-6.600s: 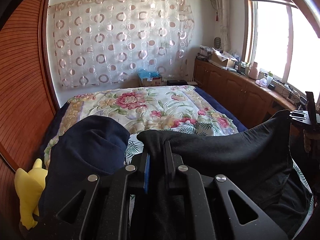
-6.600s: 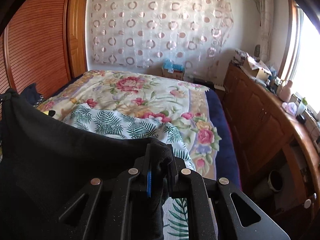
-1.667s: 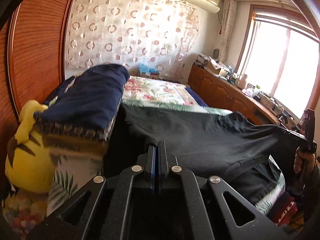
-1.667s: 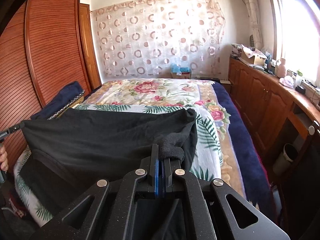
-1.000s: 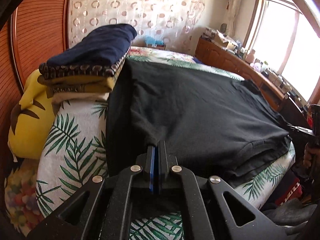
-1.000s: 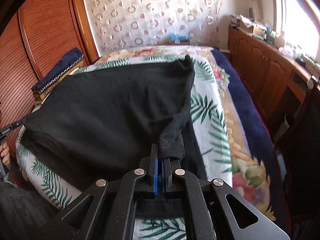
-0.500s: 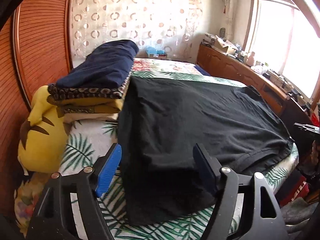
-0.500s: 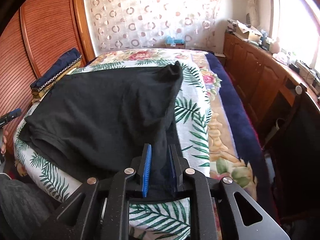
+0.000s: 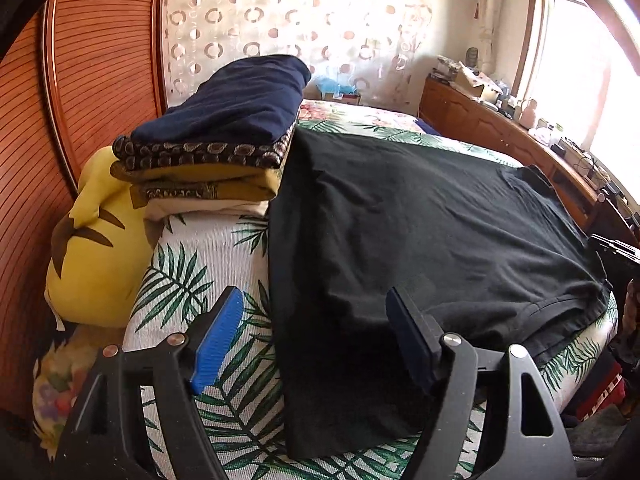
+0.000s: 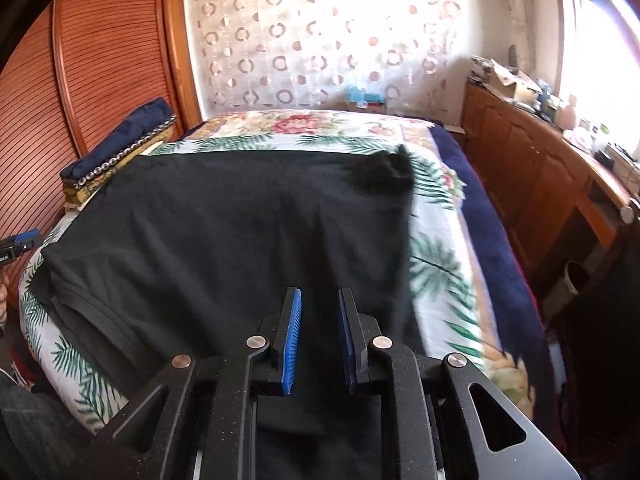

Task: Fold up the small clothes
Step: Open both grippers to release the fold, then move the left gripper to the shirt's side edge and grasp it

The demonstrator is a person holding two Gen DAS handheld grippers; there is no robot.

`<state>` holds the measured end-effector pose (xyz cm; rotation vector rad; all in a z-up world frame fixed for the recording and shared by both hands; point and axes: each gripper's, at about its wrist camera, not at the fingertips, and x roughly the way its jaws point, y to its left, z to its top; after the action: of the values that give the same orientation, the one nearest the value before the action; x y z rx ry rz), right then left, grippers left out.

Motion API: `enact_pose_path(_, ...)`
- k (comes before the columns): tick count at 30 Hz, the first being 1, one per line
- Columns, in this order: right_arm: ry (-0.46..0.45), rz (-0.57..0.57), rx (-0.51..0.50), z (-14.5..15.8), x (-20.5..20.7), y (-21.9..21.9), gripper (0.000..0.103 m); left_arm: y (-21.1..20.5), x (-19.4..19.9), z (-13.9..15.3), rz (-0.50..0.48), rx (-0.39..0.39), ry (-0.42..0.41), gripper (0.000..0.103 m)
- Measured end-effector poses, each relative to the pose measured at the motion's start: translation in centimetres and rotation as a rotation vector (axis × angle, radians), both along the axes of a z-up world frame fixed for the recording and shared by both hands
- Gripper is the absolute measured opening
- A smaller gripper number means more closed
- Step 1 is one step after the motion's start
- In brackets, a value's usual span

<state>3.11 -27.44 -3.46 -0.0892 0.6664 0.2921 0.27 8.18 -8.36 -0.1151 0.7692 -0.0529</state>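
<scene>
While the black t-shirt (image 9: 420, 216) is lying spread out flat across the palm-leaf sheet (image 9: 188, 264) at the near end of the bed (image 10: 472, 216), both grippers are hovering over its near edge with nothing in them. The left gripper (image 9: 316, 336) is holding its jaws wide apart, blue pads showing, right above the shirt's near corner. The right gripper (image 10: 318, 336) is sitting with its jaws parted a bit less, shirt fabric showing between them but not pinched. One sleeve (image 10: 384, 168) is bunching up at the far corner. Just beside the shirt, touching its edge, a stack of folded clothes (image 9: 216, 140) is sitting with a navy one on top, and a yellow plush toy (image 9: 92, 248) is leaning next to that by the wooden wardrobe (image 9: 92, 64).
</scene>
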Motion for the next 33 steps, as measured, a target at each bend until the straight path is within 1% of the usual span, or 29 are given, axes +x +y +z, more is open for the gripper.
enact_pose_path(5,0.027,0.025,0.001,-2.1,1.0,2.0,0.019,0.0,0.2,-0.3,-0.002,0.003,0.011,0.075)
enact_pose_path(11,0.049,0.024,-0.017,-3.7,1.1,2.5,0.019,0.0,0.5,-0.4,0.005,0.005,0.012,0.075)
enact_pose_path(13,0.032,0.012,-0.027,-3.7,0.7,2.6,0.019,0.0,0.6,-0.4,0.007,0.01,0.012,0.075)
enact_pose_path(21,0.024,-0.01,-0.013,-3.7,-0.2,2.6,0.019,0.4,1.0,-0.5,0.017,0.012,0.013,0.075)
enact_pose_path(26,0.025,-0.004,-0.061,-3.3,-0.3,3.2,0.019,0.5,1.2,-0.9,0.015,-0.01,0.024,0.075)
enact_pose_path(27,0.025,-0.004,-0.072,-3.3,-0.2,3.3,0.025,0.5,1.3,-1.1,0.012,-0.021,0.032,0.075)
enact_pose_path(28,0.025,-0.005,-0.08,-3.2,-0.2,3.4,0.039,0.5,1.4,-1.4,0.01,-0.029,0.045,0.075)
enact_pose_path(30,0.027,-0.019,-0.094,-3.2,-0.1,3.5,0.054,0.5,1.6,-2.0,0.01,-0.033,0.067,0.075)
enact_pose_path(31,0.027,-0.023,-0.095,-3.1,0.0,3.4,0.058,0.5,1.8,-2.3,0.01,-0.037,0.077,0.075)
enact_pose_path(33,0.034,-0.028,-0.09,-3.1,0.1,3.2,0.062,0.6,1.7,-2.5,0.01,-0.047,0.072,0.075)
